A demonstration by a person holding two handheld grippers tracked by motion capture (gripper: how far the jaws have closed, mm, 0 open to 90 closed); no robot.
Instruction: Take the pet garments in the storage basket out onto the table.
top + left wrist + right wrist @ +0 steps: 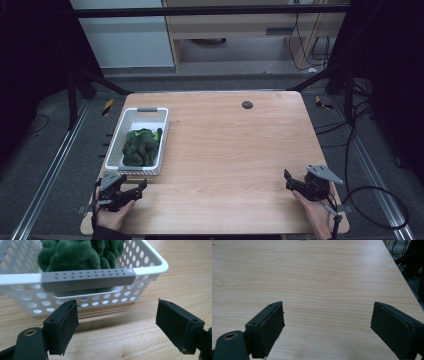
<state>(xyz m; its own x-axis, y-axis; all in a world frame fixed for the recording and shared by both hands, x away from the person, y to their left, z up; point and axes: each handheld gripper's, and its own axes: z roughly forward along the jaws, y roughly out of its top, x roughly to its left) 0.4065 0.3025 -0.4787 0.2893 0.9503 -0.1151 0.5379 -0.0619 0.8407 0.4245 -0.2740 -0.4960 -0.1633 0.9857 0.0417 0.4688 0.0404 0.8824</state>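
In the high view, a white basket [140, 142] of green cloth [142, 147] sits at the table's [230, 150] left; the left gripper [131, 192] rests just below it, the right gripper [291, 181] far right. In the left gripper view, wide-open empty jaws face the basket's grey handle [87, 278]. In the right gripper view, wide-open jaws hold nothing over bare wood.

The high view is dim, its surroundings nearly black, with soft even light on the bench [230, 150]. Both gripper views are brighter; near jaws look slightly soft, shadows faint.
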